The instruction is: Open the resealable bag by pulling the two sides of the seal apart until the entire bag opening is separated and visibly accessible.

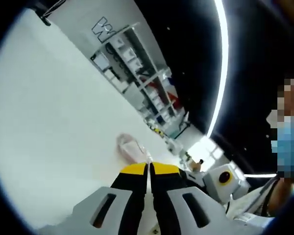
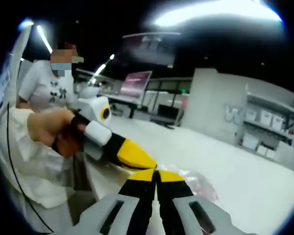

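Observation:
A clear resealable bag [image 1: 132, 147] with pinkish contents hangs just beyond my left gripper [image 1: 149, 169]. The left gripper's yellow-tipped jaws are pressed together on the bag's near edge. In the right gripper view the same bag [image 2: 198, 183] lies past my right gripper [image 2: 157, 175], whose yellow tips are also closed on its edge. The left gripper's yellow fingertips [image 2: 134, 155] come in from the left and meet mine at the bag's rim, tip to tip. The seal itself is hidden between the jaws.
A hand [image 2: 51, 129] holds the left gripper, and a person in a white shirt [image 2: 44, 83] stands behind it. A white table [image 1: 54, 122] spreads under the bag. Shelves with white bins [image 2: 269, 122] and monitors [image 2: 137, 83] stand further back.

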Motion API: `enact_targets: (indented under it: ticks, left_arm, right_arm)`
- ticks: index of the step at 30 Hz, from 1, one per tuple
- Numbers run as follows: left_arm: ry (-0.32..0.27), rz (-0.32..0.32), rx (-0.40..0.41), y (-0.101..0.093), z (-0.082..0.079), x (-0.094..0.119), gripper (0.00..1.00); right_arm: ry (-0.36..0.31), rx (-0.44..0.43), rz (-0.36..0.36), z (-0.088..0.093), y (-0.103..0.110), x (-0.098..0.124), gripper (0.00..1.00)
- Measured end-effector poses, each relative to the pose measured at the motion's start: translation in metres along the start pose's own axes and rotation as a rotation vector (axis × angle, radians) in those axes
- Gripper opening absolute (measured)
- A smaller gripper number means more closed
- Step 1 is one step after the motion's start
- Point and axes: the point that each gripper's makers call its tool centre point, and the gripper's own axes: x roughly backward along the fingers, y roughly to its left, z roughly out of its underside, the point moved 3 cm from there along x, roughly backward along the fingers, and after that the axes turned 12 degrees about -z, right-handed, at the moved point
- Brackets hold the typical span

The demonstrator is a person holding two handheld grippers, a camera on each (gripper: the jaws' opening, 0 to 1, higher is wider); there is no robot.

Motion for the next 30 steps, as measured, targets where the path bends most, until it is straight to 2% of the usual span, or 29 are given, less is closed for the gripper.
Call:
enact_targets:
  ticks: [10,30]
  left_arm:
    - [0.01,0.003,0.001,-0.0034,0.0007,0.0,0.1]
    - [0.001,-0.008,0.014,0.0006,-0.0005,-0.0005,0.06]
  right_arm:
    - [-0.026,-0.022,0.001,-0.0034,-0.0026,0.0048,0.0]
    - [-0.04,-0.045,-0.016,-0.0006,-0.0015,0.0019,0.0]
